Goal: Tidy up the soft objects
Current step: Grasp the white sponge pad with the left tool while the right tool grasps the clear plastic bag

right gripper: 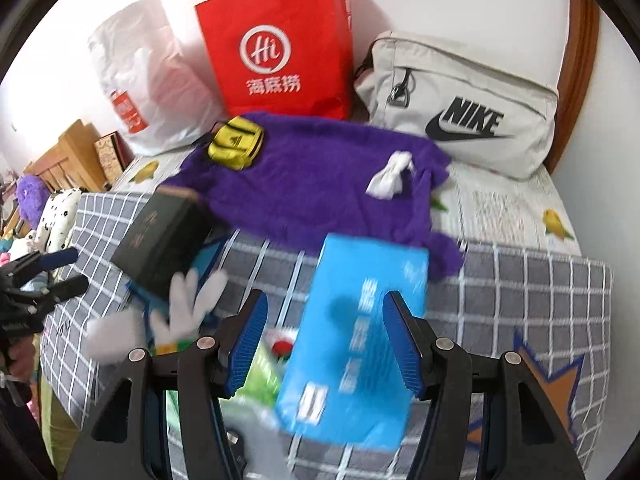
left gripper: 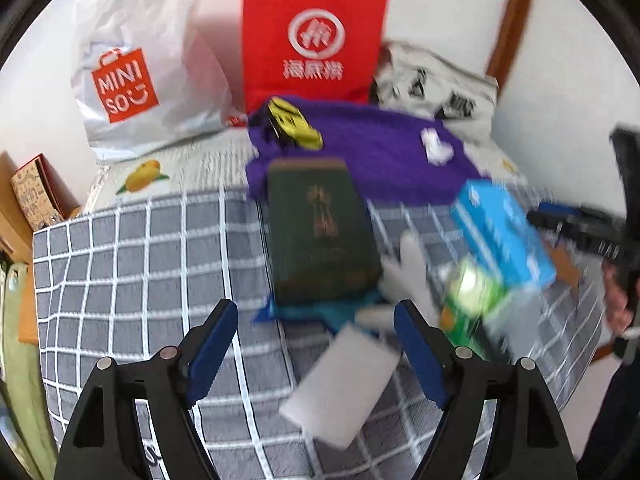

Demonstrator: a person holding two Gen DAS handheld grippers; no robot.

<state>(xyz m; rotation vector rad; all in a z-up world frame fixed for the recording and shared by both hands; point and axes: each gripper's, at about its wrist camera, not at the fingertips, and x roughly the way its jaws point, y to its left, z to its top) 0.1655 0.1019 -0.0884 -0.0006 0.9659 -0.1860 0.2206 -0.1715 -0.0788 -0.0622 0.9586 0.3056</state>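
Blue-padded jaws of the left gripper (left gripper: 316, 354) stand spread above the bed, and nothing is pinched between them. A white sponge (left gripper: 340, 380) lies flat on the checked bedspread (left gripper: 120, 260) below the gap, so this gripper seems poised over it rather than holding it. In the right wrist view, the right gripper (right gripper: 324, 344) also has its jaws spread. A blue box (right gripper: 356, 344) fills the space between them, but blur hides whether the pads touch it; I judge it lies loose on the bed.

Just past the sponge, a white glove (left gripper: 408, 272) sprawls with its fingers splayed, beside a green packet (left gripper: 472, 300) that the blue box partly covers. A dark green box (left gripper: 320, 232) rests on something blue. These hard boxes sit mixed with the soft things, which suggests sorting is hardly begun.

Farther back, a purple fleece (right gripper: 320, 184) is spread flat and serves as a base: a yellow pouch (right gripper: 236, 148) and a knotted white cloth (right gripper: 390, 178) lie on it. Against the wall stand a white plastic bag (left gripper: 132, 80), a red paper bag (right gripper: 280, 44) and a pale Nike bag (right gripper: 460, 108), propped upright, perhaps as containers.

Both grippers tilt steeply down toward the bed from its near edge, side by side.
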